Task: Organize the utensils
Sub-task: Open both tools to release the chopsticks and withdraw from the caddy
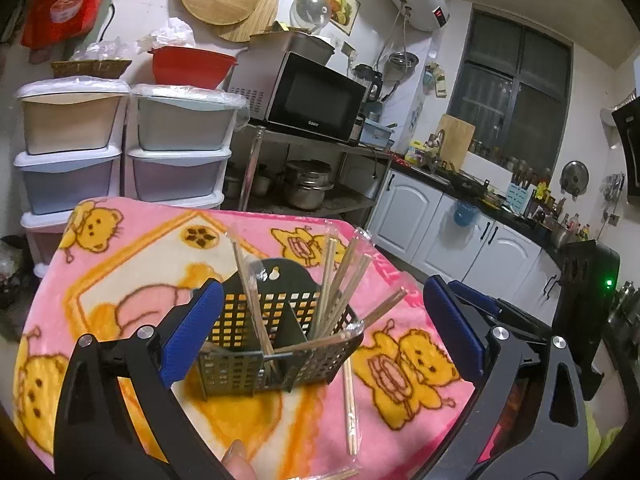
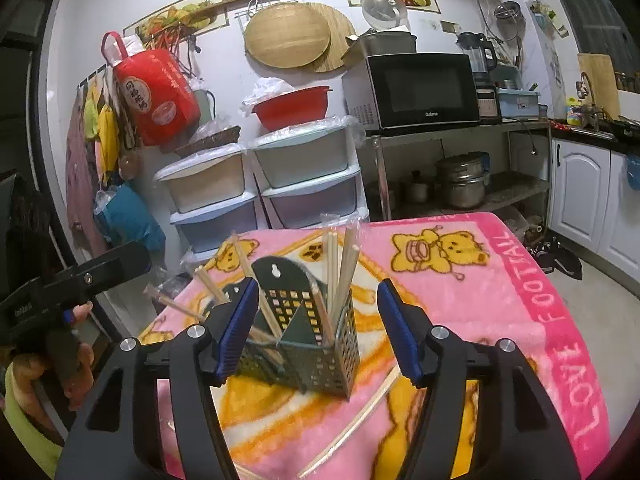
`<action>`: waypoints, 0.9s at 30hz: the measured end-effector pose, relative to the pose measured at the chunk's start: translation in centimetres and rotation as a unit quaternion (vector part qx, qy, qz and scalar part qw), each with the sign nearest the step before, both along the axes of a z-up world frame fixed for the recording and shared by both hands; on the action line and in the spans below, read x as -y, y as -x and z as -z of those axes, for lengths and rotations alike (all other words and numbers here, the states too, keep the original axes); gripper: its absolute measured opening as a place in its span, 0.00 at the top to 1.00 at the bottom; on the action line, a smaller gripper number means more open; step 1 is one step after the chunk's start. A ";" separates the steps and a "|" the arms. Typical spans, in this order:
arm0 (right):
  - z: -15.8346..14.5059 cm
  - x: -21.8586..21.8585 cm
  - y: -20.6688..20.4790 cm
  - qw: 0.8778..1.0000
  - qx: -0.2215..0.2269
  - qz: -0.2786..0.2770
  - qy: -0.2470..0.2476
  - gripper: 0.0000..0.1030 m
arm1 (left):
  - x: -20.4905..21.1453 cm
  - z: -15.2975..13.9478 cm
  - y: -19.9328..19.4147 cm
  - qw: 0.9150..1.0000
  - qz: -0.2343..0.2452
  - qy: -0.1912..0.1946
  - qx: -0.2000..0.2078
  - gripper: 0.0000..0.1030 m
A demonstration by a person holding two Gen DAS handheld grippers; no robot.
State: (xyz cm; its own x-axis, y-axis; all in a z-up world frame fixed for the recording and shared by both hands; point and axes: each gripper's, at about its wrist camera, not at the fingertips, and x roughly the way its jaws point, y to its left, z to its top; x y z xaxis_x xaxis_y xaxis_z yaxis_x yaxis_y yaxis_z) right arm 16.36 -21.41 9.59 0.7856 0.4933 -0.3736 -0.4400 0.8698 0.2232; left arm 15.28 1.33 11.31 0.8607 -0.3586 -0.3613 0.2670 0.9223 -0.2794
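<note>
A black perforated utensil holder (image 1: 276,336) (image 2: 308,340) with two compartments stands on a table under a pink cartoon blanket (image 1: 132,272) (image 2: 500,280). Several wrapped wooden chopsticks (image 1: 340,284) (image 2: 340,268) stick up from it, leaning different ways. One wrapped pair of chopsticks (image 1: 350,408) (image 2: 356,424) lies flat on the blanket beside the holder. My left gripper (image 1: 320,332) is open and empty, its jaws wide around the holder. My right gripper (image 2: 316,332) is open and empty, its jaws on either side of the holder.
Stacked plastic drawers (image 1: 120,148) (image 2: 260,184) stand behind the table. A metal rack with a microwave (image 1: 308,96) (image 2: 416,92) and pots (image 1: 308,188) sits beyond. White counter cabinets (image 1: 460,232) run along the right. The other gripper's body (image 1: 588,280) (image 2: 60,288) shows at each view's edge.
</note>
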 end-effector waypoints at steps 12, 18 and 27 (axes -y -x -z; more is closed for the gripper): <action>1.3 0.1 1.4 1.000 -0.011 -0.004 0.013 0.42 | -0.2 1.8 1.7 1.000 -0.009 -0.006 -0.012 0.10; 2.5 -0.1 2.1 0.999 -0.021 -0.010 0.025 0.42 | -0.9 2.8 2.7 1.000 -0.015 0.002 -0.023 0.10; 4.5 -0.3 2.6 0.998 -0.046 -0.017 0.038 0.42 | -2.5 5.1 3.8 0.998 -0.031 0.013 -0.053 0.10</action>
State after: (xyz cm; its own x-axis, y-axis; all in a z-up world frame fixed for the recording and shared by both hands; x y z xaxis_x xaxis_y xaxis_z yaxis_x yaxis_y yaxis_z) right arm 13.79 -21.15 5.07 0.7298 0.4858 -0.4811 -0.4496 0.8711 0.1976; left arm 11.50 3.80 6.20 0.8387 -0.3166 -0.4432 0.1773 0.9281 -0.3274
